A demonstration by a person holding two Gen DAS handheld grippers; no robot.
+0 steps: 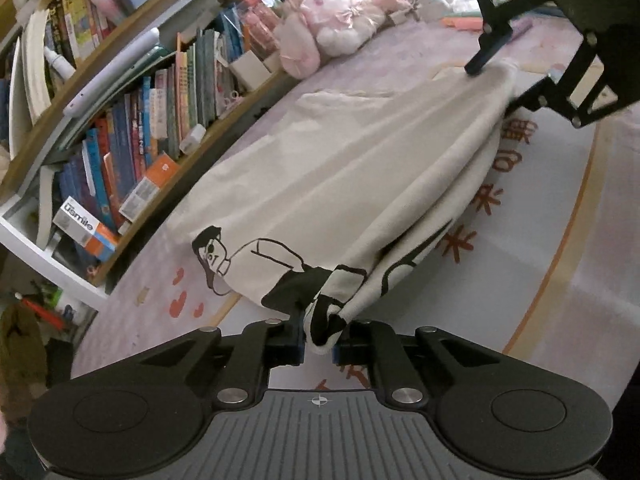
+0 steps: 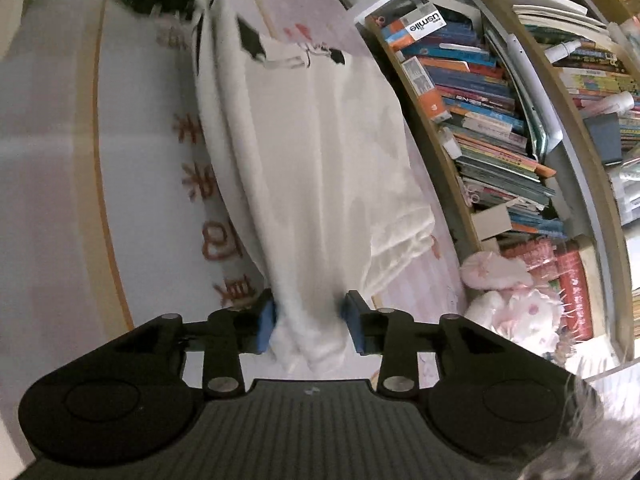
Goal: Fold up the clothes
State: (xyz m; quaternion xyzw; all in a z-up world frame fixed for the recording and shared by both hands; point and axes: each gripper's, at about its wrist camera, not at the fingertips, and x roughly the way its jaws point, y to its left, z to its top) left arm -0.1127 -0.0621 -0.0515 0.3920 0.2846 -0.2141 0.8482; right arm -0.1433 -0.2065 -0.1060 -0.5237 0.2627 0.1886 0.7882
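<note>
The cream T-shirt (image 1: 340, 168) hung stretched between the two grippers, folded lengthwise so its layers doubled along one edge, its lower side trailing onto the pale pink play mat (image 1: 560, 280) beneath. A black line drawing of a figure (image 1: 224, 256) showed on the end nearest the left jaws.

The left gripper (image 1: 319, 344) had that printed end bunched between its blue pads, the jaws pressed in on the cloth from both sides. In the right wrist view, the right gripper (image 2: 310, 322) held the plain end of the shirt; the cloth ran between its blue pads and spilled out behind them, though a sliver of gap showed beside each pad, so the jaws looked only loosely closed around the bundle. From the left wrist view the right gripper (image 1: 516, 52) appeared far ahead of the left jaws, at the shirt's opposite end.

Orange characters (image 2: 208, 184) were printed on the mat, to the left of the right jaws. Beyond the shirt, to the right of the right jaws, stood a bookshelf (image 2: 500, 120) packed with books, and a pink plush toy (image 2: 516, 300) lay on the mat at its foot.
</note>
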